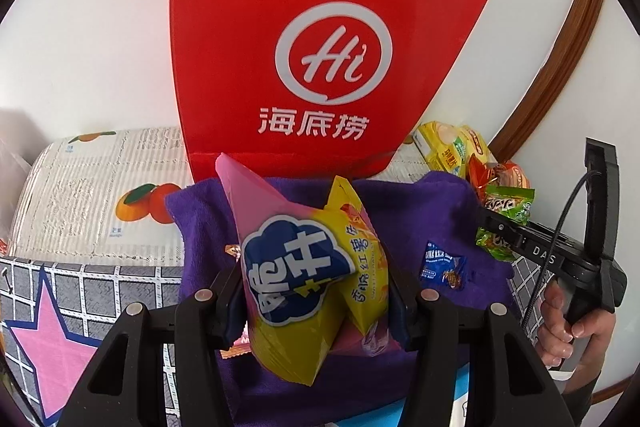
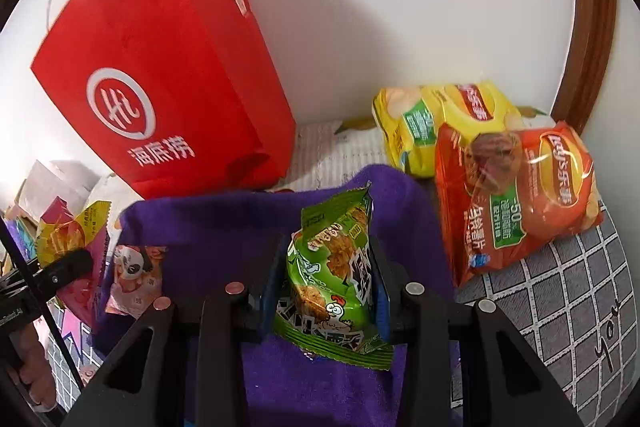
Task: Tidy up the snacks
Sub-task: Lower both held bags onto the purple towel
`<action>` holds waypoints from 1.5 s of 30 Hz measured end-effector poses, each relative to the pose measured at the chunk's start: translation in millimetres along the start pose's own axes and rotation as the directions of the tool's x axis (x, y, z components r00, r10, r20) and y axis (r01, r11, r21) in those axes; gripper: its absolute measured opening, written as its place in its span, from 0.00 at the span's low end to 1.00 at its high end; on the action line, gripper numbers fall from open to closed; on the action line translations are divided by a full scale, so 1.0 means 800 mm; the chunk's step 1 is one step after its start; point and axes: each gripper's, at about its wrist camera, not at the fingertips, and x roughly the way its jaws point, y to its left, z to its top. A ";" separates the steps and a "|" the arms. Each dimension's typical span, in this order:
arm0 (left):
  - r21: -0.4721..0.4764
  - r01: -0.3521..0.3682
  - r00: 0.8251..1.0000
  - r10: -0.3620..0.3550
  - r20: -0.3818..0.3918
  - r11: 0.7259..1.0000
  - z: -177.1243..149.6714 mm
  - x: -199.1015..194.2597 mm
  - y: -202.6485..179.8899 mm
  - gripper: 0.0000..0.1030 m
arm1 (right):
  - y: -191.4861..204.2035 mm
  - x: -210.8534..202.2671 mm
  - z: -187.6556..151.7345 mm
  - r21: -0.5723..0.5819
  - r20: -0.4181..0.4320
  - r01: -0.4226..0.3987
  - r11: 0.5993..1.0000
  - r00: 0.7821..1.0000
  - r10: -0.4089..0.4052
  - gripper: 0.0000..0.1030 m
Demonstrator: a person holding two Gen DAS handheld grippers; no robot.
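Observation:
My left gripper [image 1: 316,287] is shut on a pink and yellow chip bag [image 1: 296,267], held above a purple towel [image 1: 420,211]. My right gripper [image 2: 324,291] is shut on a green snack packet [image 2: 332,275] over the same towel [image 2: 224,227]; it also shows at the right of the left wrist view [image 1: 506,223]. A red paper bag [image 1: 320,39] stands upright against the wall behind the towel, also in the right wrist view [image 2: 168,67]. A small blue candy packet [image 1: 442,265] lies on the towel.
A yellow chip bag [image 2: 444,119] and an orange chip bag [image 2: 520,195] lie at the right by the wall. A small pink panda packet [image 2: 134,271] lies at the towel's left edge. A fruit-print mat [image 1: 100,195] and a grey checked cover [image 2: 560,291] lie under everything.

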 end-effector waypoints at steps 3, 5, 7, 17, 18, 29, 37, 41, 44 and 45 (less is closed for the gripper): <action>0.005 0.000 1.000 0.000 -0.010 1.000 -0.001 0.004 -0.003 0.51 | -0.007 0.011 -0.001 0.014 -0.031 0.009 1.000 0.999 -0.009 0.37; 0.008 -0.002 1.000 0.002 -0.014 1.000 -0.001 0.007 -0.004 0.51 | -0.011 0.016 -0.002 0.022 -0.049 0.012 1.000 0.999 -0.011 0.37; 0.008 -0.005 1.000 0.005 -0.023 1.000 -0.002 0.011 -0.004 0.51 | -0.014 0.022 -0.004 0.027 -0.067 0.017 0.999 0.998 -0.015 0.37; 0.026 -0.021 0.998 0.023 -0.067 0.999 -0.010 0.026 -0.016 0.51 | -0.024 0.045 -0.012 0.033 -0.133 0.038 0.999 0.991 -0.034 0.37; 0.029 -0.022 0.997 0.024 -0.071 0.999 -0.011 0.028 -0.017 0.52 | -0.024 0.047 -0.012 0.034 -0.137 0.039 0.999 0.990 -0.034 0.37; 0.044 -0.032 0.993 0.036 -0.108 0.999 -0.016 0.042 -0.023 0.51 | -0.017 0.058 -0.015 0.006 -0.154 0.066 0.998 0.986 -0.065 0.38; 0.060 -0.036 0.992 0.044 -0.120 0.998 -0.018 0.048 -0.029 0.52 | -0.004 0.066 -0.020 -0.016 -0.164 0.072 0.997 0.984 -0.073 0.38; 0.061 -0.036 0.992 0.043 -0.120 0.998 -0.019 0.049 -0.030 0.52 | -0.005 0.067 -0.018 -0.008 -0.167 0.069 0.998 0.984 -0.069 0.40; 0.061 -0.037 0.992 0.044 -0.120 0.997 -0.019 0.051 -0.031 0.51 | -0.008 0.063 -0.017 -0.010 -0.167 0.060 0.998 0.984 -0.061 0.53; 0.062 -0.035 0.992 0.042 -0.120 0.997 -0.018 0.051 -0.030 0.51 | -0.008 0.061 -0.017 -0.019 -0.167 0.054 0.998 0.984 -0.056 0.55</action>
